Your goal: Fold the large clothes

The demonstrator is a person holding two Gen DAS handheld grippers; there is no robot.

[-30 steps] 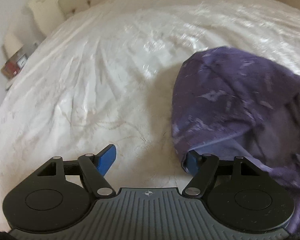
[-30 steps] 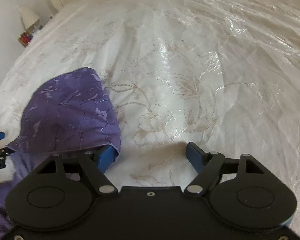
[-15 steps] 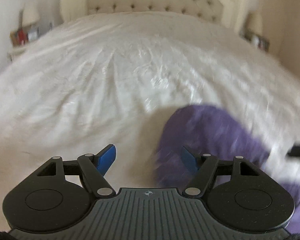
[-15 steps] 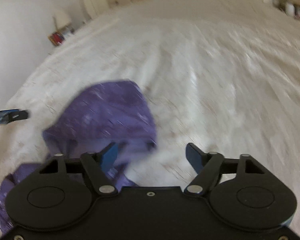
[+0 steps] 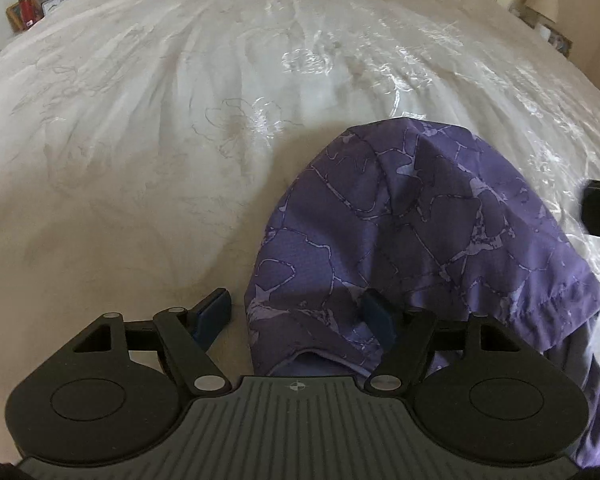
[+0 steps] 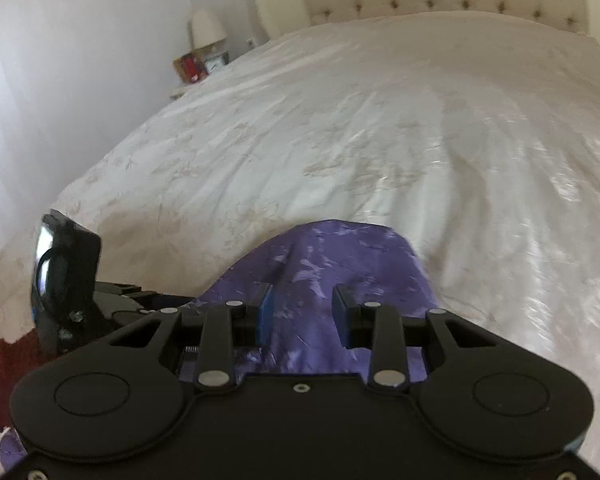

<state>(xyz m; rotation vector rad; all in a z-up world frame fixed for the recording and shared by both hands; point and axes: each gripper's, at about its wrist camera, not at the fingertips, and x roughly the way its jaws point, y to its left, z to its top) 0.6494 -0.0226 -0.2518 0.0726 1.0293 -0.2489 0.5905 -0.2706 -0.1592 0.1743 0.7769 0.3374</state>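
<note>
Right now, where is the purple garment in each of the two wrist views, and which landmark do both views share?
Left wrist view: the purple garment fills the lower right, reaching down between the fingers of the left gripper.
Right wrist view: it lies at the bottom centre, between the fingers of the right gripper.
Shared landmark: the red box on the bedside table.
</note>
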